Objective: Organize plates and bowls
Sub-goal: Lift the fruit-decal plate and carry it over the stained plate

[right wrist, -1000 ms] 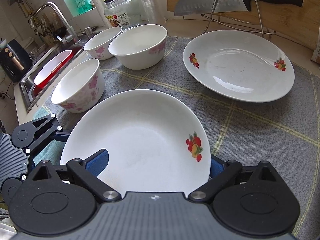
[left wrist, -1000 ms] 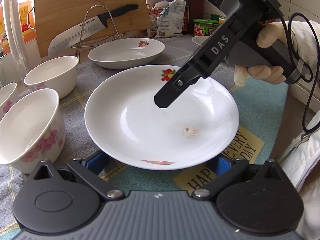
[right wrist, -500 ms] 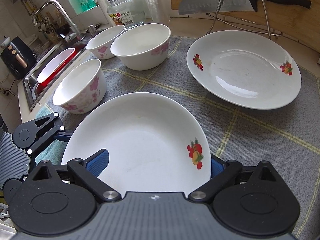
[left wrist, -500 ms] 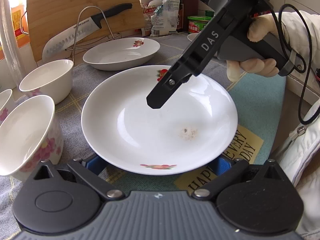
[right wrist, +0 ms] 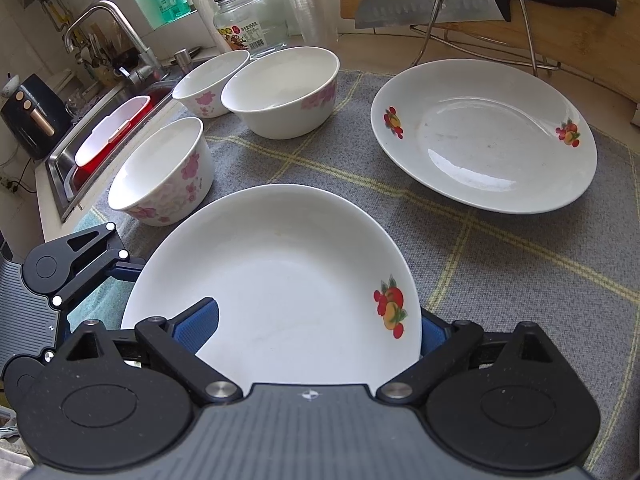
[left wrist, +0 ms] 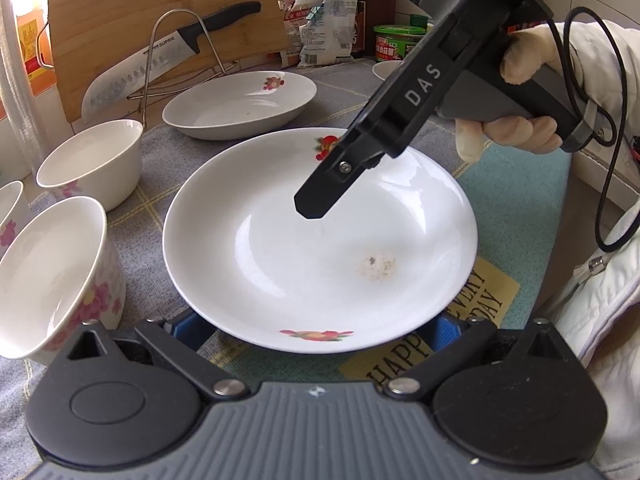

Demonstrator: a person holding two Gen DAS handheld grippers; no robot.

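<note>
Bowls (right wrist: pixel 160 172), three of them, stand upright and unstacked at 10 to 11 o'clock in the right wrist view, grouped beside the sink (right wrist: pixel 104 140), likely so they can be nested together. They are deep, round, glossy white ceramic with pink blossoms on the walls. All the crockery rests on a mat (right wrist: pixel 500 280), a grey woven cloth crossed by thin yellow lines, which should keep glazed bases from sliding.

The left gripper (left wrist: pixel 318 326) comes in low at 9 o'clock, wide open and holding nothing. Its blue pads sit just under the rim of the near plate (right wrist: pixel 280 280), probably to steady that side. This plate is at 6 o'clock, a shallow, smooth white dish with fruit prints on the rim and a brownish smear (left wrist: pixel 378 266) in its well.

The right gripper (right wrist: pixel 320 328) straddles the plate's edge: one pad lies over the inner slope, the other behind the rim outside. The jaws stand well apart, not closed on the ceramic, so I judge the grasp as set up, not made. A thin, slick rim wants a pinch across it, which explains the turned pose.

The far plate (right wrist: pixel 480 140), same pattern, lies flat at 1 o'clock, apart from the near one and the natural place to stack it. Behind it a steel knife (right wrist: pixel 440 4) rests across a wire rack (right wrist: pixel 520 20) against a wooden board (right wrist: pixel 580 52).
</note>
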